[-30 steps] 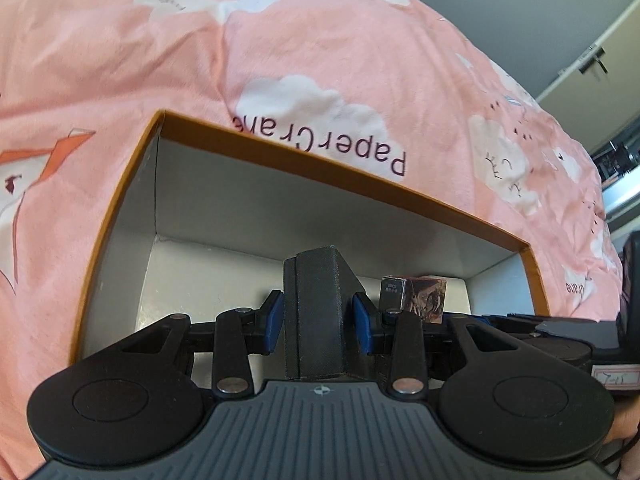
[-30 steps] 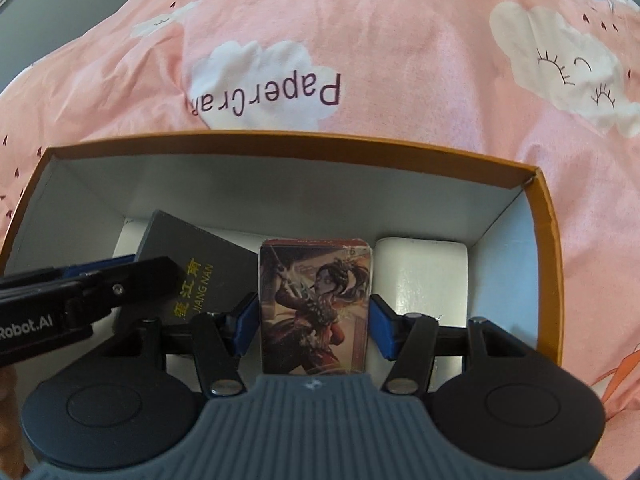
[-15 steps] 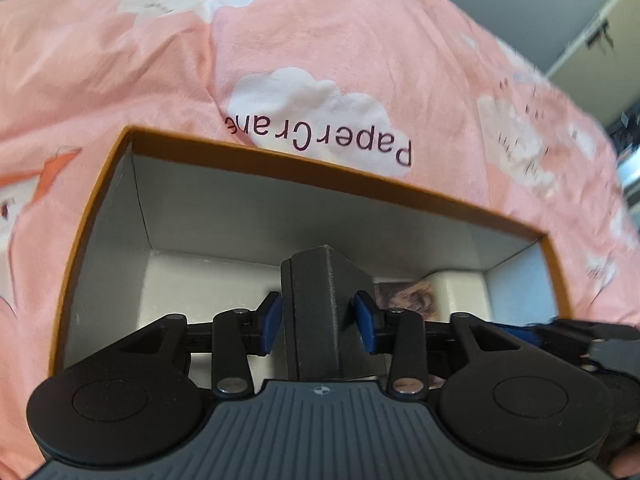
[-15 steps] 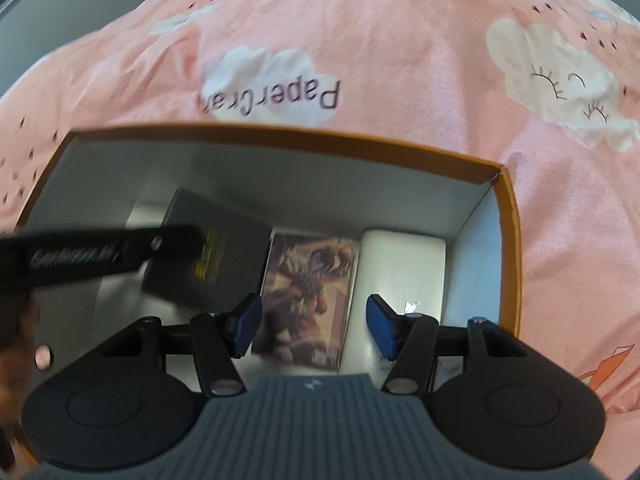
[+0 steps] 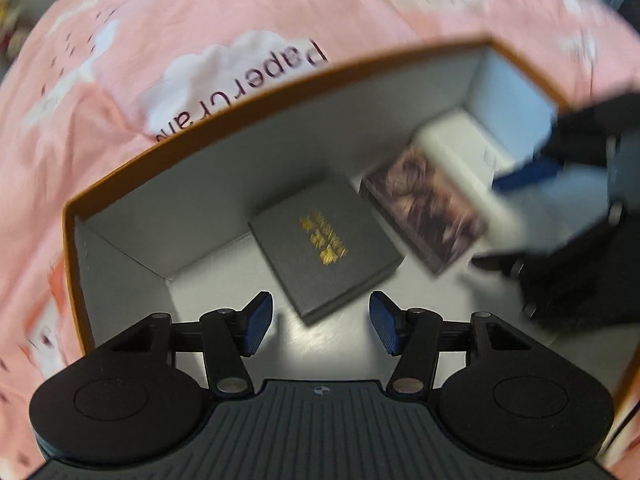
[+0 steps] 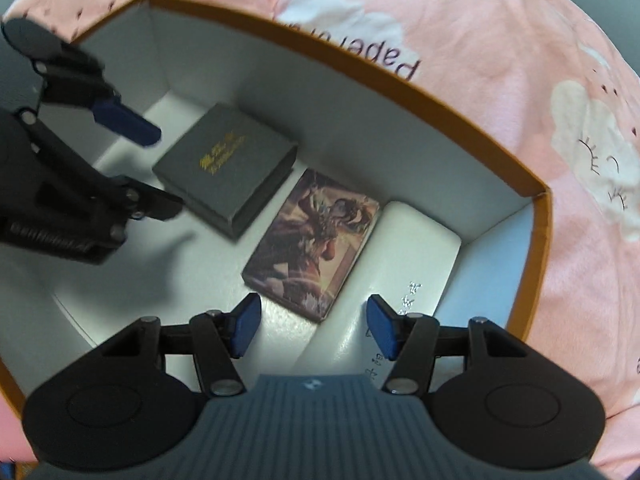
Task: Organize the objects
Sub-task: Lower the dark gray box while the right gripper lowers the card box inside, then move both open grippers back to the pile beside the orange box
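an open box (image 6: 404, 92) with an orange rim and white inside sits on a pink sheet (image 6: 500, 40) printed with white clouds and the word "papercrane". three things lie flat on the box floor in a row. in the right wrist view, a dark grey case (image 6: 226, 166) with gold lettering is left of centre, a picture card box (image 6: 312, 242) showing a painted figure is in the middle, just beside the case's lower right edge, and a white case (image 6: 404, 264) lies along the card box's right side, close to the box's right wall.

the left gripper (image 5: 320, 322) hangs over the box with its blue pads spread wide; its jaws have just been opening, and nothing is between them. the dark grey case (image 5: 326, 244) lies on the floor just beyond its fingertips, apart from the pads. the card box (image 5: 426, 210) is blurred at right of centre in that view.

the right gripper (image 6: 314, 326) also stands apart and empty, above the near end of the card box, touching nothing. the left gripper shows at the upper left of the right wrist view, beside the dark case.
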`<state>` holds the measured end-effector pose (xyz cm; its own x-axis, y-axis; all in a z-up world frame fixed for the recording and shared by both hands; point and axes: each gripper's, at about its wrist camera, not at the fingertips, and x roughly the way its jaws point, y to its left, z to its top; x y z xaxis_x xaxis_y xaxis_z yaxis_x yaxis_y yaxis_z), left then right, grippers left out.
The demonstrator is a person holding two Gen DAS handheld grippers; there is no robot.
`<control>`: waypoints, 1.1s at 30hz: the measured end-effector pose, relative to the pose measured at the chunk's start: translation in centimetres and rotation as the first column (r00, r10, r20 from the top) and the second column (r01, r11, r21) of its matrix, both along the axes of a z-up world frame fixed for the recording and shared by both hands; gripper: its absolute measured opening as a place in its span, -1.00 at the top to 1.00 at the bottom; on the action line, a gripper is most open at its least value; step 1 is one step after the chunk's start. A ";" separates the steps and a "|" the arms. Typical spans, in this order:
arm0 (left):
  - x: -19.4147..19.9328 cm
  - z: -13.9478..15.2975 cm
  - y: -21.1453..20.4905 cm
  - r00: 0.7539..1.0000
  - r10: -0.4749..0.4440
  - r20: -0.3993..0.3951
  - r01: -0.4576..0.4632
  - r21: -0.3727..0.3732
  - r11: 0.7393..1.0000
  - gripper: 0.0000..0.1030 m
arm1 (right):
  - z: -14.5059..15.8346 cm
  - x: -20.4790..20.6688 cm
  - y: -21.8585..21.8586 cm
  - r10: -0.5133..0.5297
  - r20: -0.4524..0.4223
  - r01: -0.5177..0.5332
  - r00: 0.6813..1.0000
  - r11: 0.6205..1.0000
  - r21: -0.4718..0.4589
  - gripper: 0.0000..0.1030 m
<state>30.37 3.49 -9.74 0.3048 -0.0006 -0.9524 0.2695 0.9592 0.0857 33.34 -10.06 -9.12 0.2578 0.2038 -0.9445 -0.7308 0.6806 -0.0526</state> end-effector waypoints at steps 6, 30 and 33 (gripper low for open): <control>0.4 -0.7 -0.4 0.998 -0.064 0.001 0.064 0.012 0.998 -0.22 | -0.8 -0.4 1.3 0.054 0.078 -0.046 0.995 0.994 -0.098 -0.18; 0.4 -0.5 -1.9 0.998 -0.057 0.036 0.056 0.023 0.998 -0.01 | 2.1 0.2 -2.1 -0.058 0.081 0.053 0.995 0.997 0.062 -0.09; -0.9 1.4 -1.5 0.993 -0.026 0.116 0.027 -0.003 1.000 -0.01 | 4.0 -1.7 -2.4 -0.114 0.105 0.101 0.988 0.987 0.128 -0.10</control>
<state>29.42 2.03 -8.39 0.4133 -0.0142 -0.9105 0.2831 0.9523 0.1137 31.66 -12.46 -5.16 0.3867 0.2812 -0.8783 -0.6472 0.7612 -0.0412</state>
